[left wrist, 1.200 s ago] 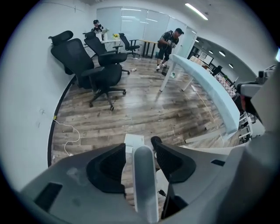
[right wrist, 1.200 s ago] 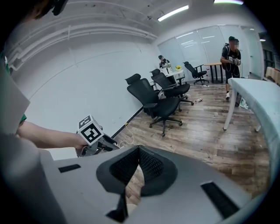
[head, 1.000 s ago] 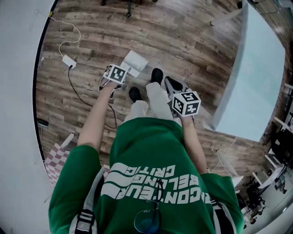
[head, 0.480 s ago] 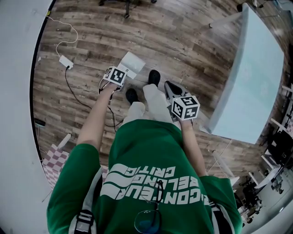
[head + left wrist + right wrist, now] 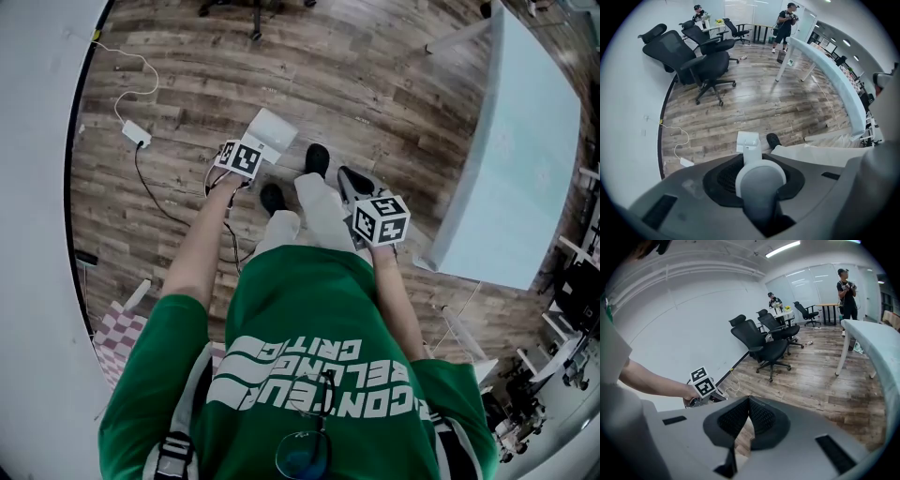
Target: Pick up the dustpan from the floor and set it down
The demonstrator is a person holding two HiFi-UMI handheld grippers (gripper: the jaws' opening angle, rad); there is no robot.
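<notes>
In the head view we see the white dustpan (image 5: 272,131) on the wood floor (image 5: 394,84), just beside 1 black shoe (image 5: 274,195), with the left gripper (image 5: 242,161) over it. In the left gripper view, its 2 jaws are closing around the handle (image 5: 760,180). In the right gripper view, the right gripper (image 5: 749,401) is pinched together and empty.

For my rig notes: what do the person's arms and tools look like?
The left tool and right tool are grey with black textured pads; each bears a white cube of black square markers. Short green sleeves. The left tool's jaws are closing around the white dustpan handle.
</notes>
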